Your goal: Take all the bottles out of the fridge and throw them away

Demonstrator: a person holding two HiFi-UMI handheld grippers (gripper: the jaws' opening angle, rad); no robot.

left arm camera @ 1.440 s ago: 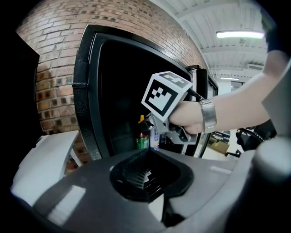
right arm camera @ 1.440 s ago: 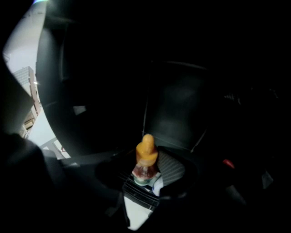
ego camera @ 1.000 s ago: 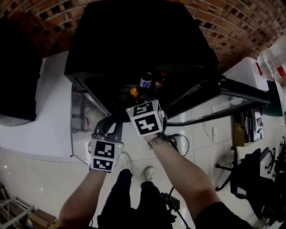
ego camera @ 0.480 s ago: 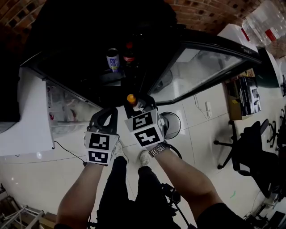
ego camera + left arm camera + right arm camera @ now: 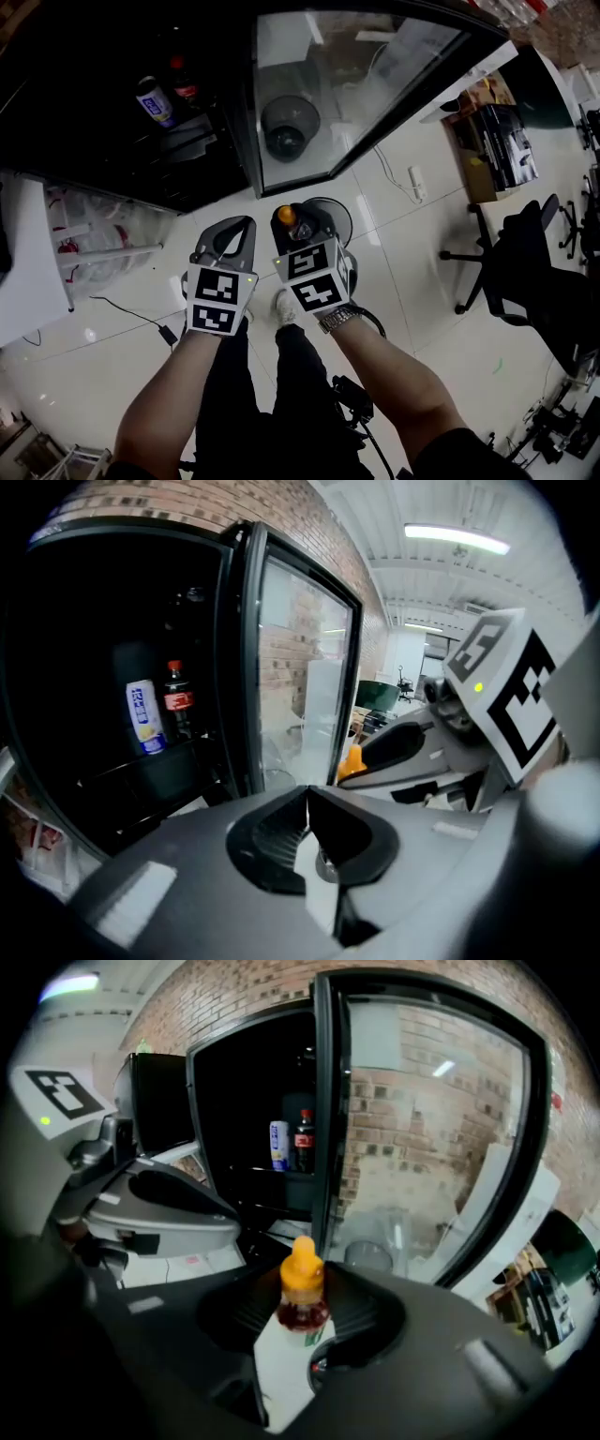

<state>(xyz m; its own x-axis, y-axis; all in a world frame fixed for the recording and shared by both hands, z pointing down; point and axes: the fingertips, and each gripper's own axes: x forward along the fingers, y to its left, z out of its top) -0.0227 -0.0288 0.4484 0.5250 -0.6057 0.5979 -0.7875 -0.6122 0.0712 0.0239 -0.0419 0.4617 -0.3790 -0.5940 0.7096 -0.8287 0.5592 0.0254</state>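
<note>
My right gripper (image 5: pixel 290 223) is shut on a small bottle with an orange cap (image 5: pixel 285 216), held out in front of the open glass door (image 5: pixel 347 84) of the black fridge (image 5: pixel 112 141). The right gripper view shows that bottle (image 5: pixel 302 1288) upright between the jaws. My left gripper (image 5: pixel 234 228) hangs beside it, shut and empty, its tips meeting (image 5: pixel 307 797). On a fridge shelf stand a white-and-blue bottle (image 5: pixel 155 101) (image 5: pixel 142 716) (image 5: pixel 279 1145) and a cola bottle (image 5: pixel 184 80) (image 5: pixel 176 697) (image 5: pixel 304 1140).
A round grey bin (image 5: pixel 326 214) (image 5: pixel 369 1255) stands on the floor by the door, partly seen through the glass. A black office chair (image 5: pixel 525 281) and stacked boxes (image 5: pixel 502 141) are at the right. A cable (image 5: pixel 141 314) lies on the white floor at the left.
Both grippers have drawn back out of the fridge and down, the right one carrying the orange-capped bottle. The view has swung right, from the fridge interior to the glass door and floor.
</note>
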